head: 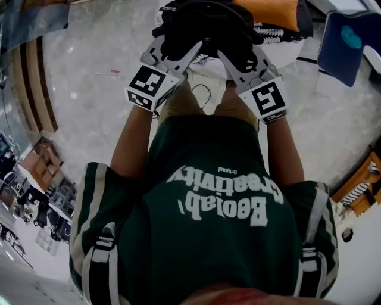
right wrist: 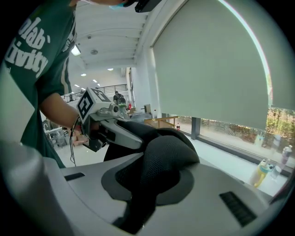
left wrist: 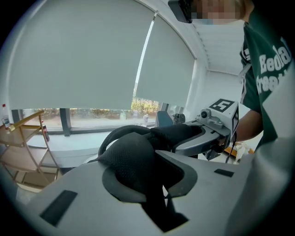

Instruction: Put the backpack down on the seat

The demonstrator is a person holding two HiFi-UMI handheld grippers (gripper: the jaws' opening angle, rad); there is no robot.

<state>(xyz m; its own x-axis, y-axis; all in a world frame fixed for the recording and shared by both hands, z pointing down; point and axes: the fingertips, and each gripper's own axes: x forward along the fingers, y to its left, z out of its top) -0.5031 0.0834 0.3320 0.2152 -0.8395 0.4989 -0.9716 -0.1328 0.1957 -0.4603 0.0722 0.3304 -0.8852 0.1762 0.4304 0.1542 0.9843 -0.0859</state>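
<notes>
Both grippers, head view: you had the left gripper (head: 178,56) and right gripper (head: 238,59) side by side ahead of your knees, noses buried in the black backpack (head: 205,27).
Backpack spot: over a pale rounded seat (head: 284,52), beside an orange cushion (head: 271,12). Couldn't tell if its bottom touched.
Left gripper view: jaws nearly together, pinching a padded mesh strap (left wrist: 129,156).
Right gripper view: same deal, jaws squeezing the other strap (right wrist: 166,161).
Backpack look: soft, slumped, mesh padding, loop handle (left wrist: 113,133) on top.
Progress: carrying looked about done, I'd say. Setting it down and letting go were left.
</notes>
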